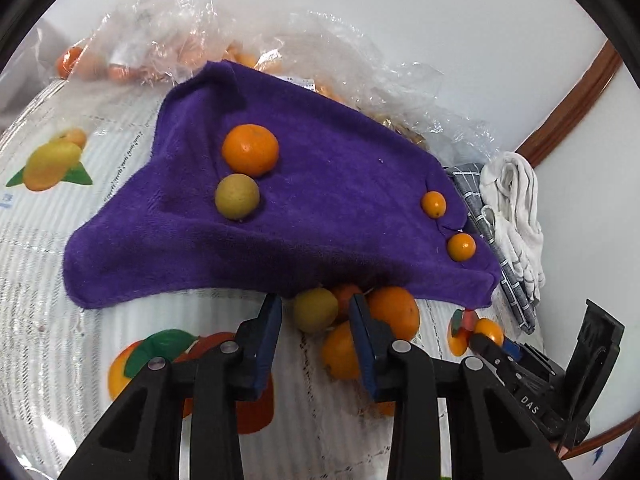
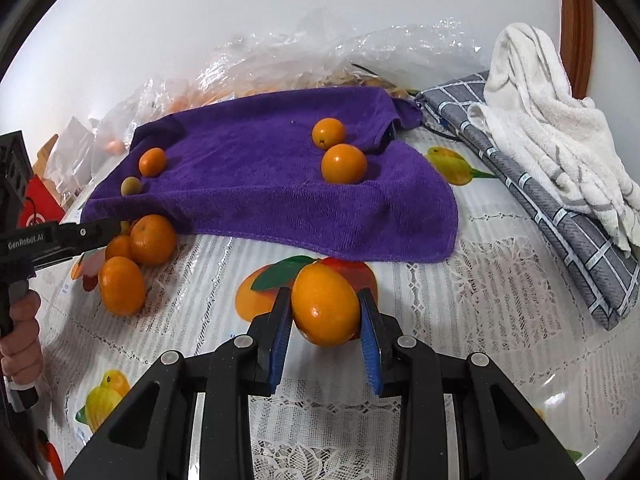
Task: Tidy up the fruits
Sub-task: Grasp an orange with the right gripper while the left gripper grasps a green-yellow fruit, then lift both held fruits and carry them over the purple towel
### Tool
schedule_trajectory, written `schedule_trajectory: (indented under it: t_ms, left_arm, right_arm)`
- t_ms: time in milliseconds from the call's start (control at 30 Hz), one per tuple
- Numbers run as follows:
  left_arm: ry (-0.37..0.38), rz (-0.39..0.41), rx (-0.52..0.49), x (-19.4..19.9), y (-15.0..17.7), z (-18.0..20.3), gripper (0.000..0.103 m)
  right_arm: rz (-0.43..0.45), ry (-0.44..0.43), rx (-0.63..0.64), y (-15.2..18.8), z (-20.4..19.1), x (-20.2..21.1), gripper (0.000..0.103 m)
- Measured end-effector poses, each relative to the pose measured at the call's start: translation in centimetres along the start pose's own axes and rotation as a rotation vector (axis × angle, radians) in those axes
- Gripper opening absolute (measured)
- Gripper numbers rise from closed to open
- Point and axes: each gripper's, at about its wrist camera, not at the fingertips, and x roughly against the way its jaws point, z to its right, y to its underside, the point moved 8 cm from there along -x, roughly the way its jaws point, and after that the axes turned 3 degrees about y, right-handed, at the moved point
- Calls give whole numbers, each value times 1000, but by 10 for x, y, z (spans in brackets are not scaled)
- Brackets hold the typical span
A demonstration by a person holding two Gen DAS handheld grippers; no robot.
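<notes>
A purple towel lies on the table. On it sit an orange, a yellow-green fruit and two small kumquats. My left gripper is open, just short of a yellow-green fruit in a loose pile of oranges at the towel's near edge. My right gripper is shut on an oval orange, held above the tablecloth in front of the towel. The pile and the left gripper show at left in the right wrist view.
A crumpled clear plastic bag with more fruit lies behind the towel against the wall. A grey checked cloth with a white towel on it lies at the right. The tablecloth has printed fruit pictures.
</notes>
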Motion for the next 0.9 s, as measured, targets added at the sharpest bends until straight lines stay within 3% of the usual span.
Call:
schedule_trajectory:
  t_ms: [67,233,433,633,900]
  left_arm:
    - [-5,-11,-4,-5,2,1,25]
    - [-35,29,-39,18,4,-3,25]
    - [-238,-2,-149,36,28,-24,25]
    - [-262,49,-192,37,33,-27,26]
    - [-299,49,-202,33,32,-22,28]
  right_arm:
    - [0,-1,0,0,0,0,32]
    - [-1,-9,-9,1,0,0,32]
    - [-1,-8,-6,0,0,0,32]
    - [-3,-11,-7,0,1,0,33]
    - [-2,-12,-5,0,0,0,33]
